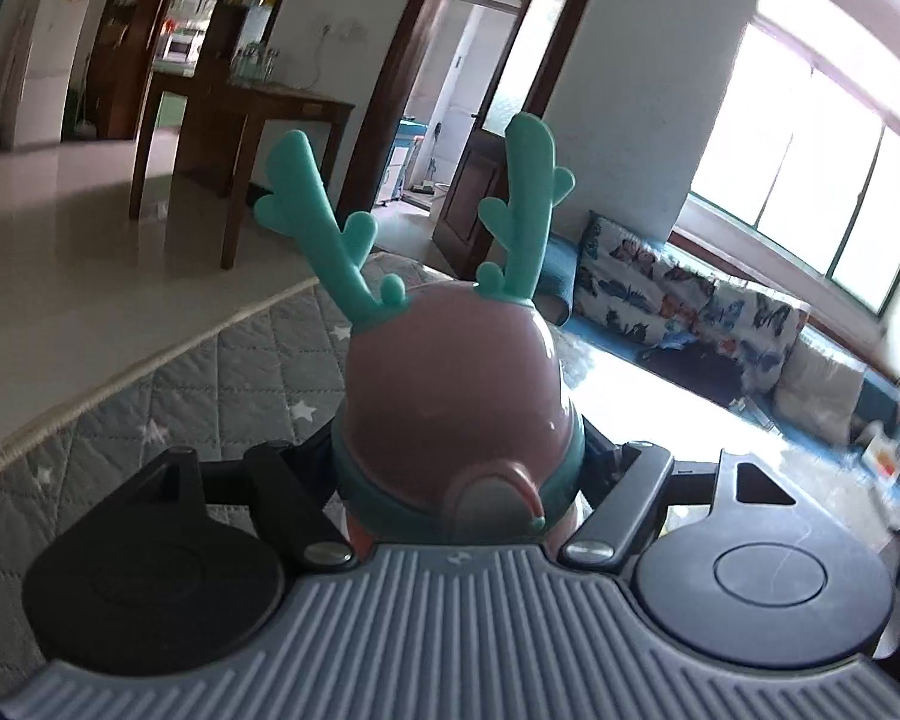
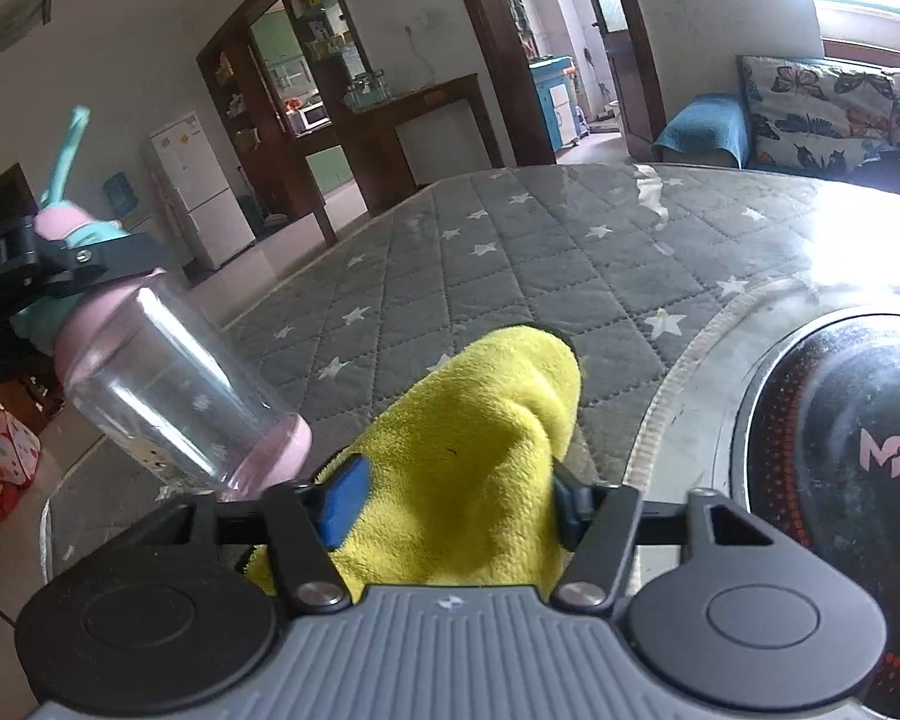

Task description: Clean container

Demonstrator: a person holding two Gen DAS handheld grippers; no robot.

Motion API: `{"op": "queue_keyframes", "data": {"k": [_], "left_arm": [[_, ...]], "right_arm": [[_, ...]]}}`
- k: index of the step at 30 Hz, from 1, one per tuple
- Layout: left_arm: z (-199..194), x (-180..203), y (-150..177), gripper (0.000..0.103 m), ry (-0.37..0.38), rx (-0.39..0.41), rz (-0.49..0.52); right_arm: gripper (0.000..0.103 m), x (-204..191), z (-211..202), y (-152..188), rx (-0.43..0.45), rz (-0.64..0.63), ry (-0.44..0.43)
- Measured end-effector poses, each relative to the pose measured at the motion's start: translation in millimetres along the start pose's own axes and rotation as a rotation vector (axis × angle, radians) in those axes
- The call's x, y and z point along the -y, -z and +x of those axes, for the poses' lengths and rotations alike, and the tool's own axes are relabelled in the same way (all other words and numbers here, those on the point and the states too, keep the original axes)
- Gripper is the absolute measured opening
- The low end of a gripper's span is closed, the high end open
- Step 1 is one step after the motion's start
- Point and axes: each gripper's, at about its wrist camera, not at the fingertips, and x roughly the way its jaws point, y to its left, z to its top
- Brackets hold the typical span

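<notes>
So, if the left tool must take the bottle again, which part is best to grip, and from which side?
Probably the pink cap collar of the bottle, as the left tool grips it now, coming from the side with the antlers left free. The collar is a firm ring, while the clear body looks smooth and slippery. This also leaves the body bare for the yellow cloth in the right tool.

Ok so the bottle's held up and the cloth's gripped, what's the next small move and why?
Probably bring the yellow cloth leftward onto the clear bottle. The left hand-held gripper clamps the bottle near its lid, tilted above the table, and the right hand-held gripper pinches the cloth just beside it, not yet touching.
</notes>
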Motion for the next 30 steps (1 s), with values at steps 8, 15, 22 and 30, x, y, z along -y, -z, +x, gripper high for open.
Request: {"op": "queue_keyframes", "data": {"k": [8,15,22,30], "left_arm": [[-4.1,-15.2,-5.2,0.074,0.06,0.003,-0.05],[-11.7,8.6,-17.1,0.073,0.136,0.019,-0.007],[-14.8,38.3,-30.1,0.074,0.198,0.039,0.039],[-19.3,66.8,-27.7,0.074,0.252,0.066,0.047]], "right_arm": [[0.037,-2.7,2.5,3.9,0.001,-0.015,0.022],[0.026,-4.8,-7.0,7.5,0.021,-0.027,-0.001],[0.02,-14.1,-22.6,13.8,0.037,-0.06,-0.038],[0.02,-30.4,-43.3,27.2,0.036,-0.133,-0.087]]}}
